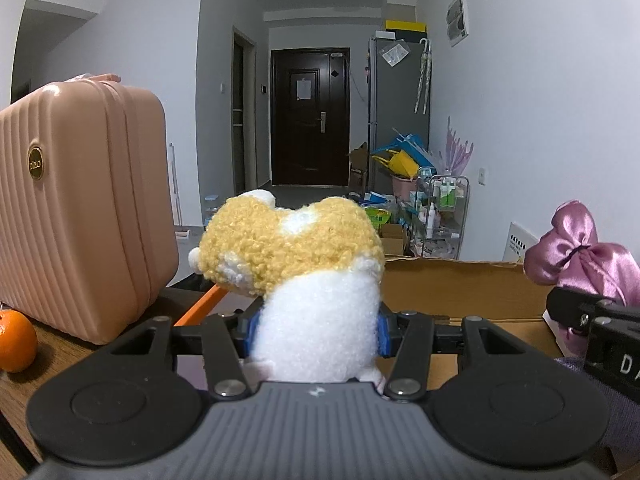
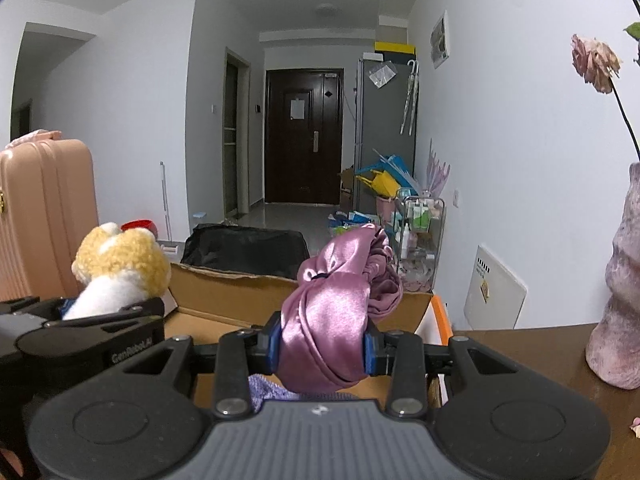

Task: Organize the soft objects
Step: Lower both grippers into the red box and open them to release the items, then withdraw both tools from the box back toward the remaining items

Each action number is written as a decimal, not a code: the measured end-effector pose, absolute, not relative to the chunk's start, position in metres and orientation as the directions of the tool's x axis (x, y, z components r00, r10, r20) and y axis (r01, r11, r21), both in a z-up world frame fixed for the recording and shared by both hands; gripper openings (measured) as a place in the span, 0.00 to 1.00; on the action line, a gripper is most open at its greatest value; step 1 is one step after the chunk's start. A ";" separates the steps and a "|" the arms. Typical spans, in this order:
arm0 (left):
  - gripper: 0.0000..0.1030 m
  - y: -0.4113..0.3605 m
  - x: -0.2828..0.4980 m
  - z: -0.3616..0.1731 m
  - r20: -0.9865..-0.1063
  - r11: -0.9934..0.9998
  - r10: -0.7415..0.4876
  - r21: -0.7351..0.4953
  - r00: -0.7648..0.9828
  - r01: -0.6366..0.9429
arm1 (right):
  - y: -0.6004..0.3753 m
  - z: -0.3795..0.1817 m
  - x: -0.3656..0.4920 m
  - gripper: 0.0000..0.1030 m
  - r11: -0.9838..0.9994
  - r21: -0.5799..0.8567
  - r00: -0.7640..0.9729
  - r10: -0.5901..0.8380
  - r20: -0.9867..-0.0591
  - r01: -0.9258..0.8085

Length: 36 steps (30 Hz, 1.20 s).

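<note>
Two grippers each hold something soft. Low in the left wrist view, the left gripper (image 1: 318, 334) is clamped on a yellow-and-white plush toy (image 1: 304, 264). Low in the right wrist view, the right gripper (image 2: 322, 346) pinches a pink satin bundle (image 2: 334, 312). Behind both, mid-frame, stands an open cardboard box (image 2: 248, 300). A pink suitcase (image 1: 80, 208) fills the left side, a dark door (image 1: 310, 116) far behind.
</note>
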<state>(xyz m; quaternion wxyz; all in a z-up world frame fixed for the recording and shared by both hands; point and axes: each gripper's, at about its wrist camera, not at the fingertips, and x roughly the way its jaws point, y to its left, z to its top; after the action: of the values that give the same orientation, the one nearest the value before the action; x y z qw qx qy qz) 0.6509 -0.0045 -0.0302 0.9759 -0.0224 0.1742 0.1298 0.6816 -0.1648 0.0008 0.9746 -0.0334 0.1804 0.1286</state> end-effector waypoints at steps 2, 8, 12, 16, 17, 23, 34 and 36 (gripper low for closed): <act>0.50 -0.003 0.650 -0.031 -0.346 0.965 0.245 -0.004 0.906 -0.263 | -0.165 0.000 0.683 0.39 0.965 -0.016 0.899 0.239 -0.368 -0.263; 0.57 0.003 0.651 -0.027 -0.350 0.964 0.242 -0.019 0.905 -0.265 | -0.165 -0.002 0.683 0.63 0.965 -0.012 0.896 0.240 -0.372 -0.264; 0.82 0.006 0.648 -0.023 -0.334 0.959 0.253 -0.035 0.908 -0.281 | -0.168 -0.002 0.683 0.86 0.964 -0.002 0.898 0.246 -0.365 -0.265; 1.00 0.002 0.638 -0.020 -0.274 0.948 0.298 -0.025 0.914 -0.316 | -0.172 -0.001 0.681 1.00 0.967 -0.002 0.903 0.236 -0.358 -0.254; 1.00 0.001 0.636 -0.019 -0.266 0.949 0.297 -0.021 0.917 -0.313 | -0.173 -0.001 0.681 1.00 0.969 0.001 0.906 0.232 -0.354 -0.248; 1.00 -0.009 0.630 -0.020 -0.226 0.951 0.304 0.020 0.926 -0.308 | -0.180 -0.002 0.678 1.00 0.973 0.014 0.911 0.221 -0.347 -0.231; 1.00 -0.006 0.620 -0.016 -0.243 0.955 0.288 0.003 0.926 -0.297 | -0.185 -0.001 0.669 1.00 0.976 -0.007 0.923 0.203 -0.326 -0.217; 1.00 -0.008 0.617 -0.014 -0.243 0.959 0.276 0.000 0.930 -0.284 | -0.185 0.001 0.664 1.00 0.976 -0.014 0.926 0.200 -0.319 -0.215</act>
<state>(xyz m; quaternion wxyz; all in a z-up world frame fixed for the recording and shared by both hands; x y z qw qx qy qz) 0.6171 -0.0083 -0.0138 0.9822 -0.0174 0.1211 0.1425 0.6645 -0.1845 0.0007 0.9811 -0.0244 0.1600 0.1057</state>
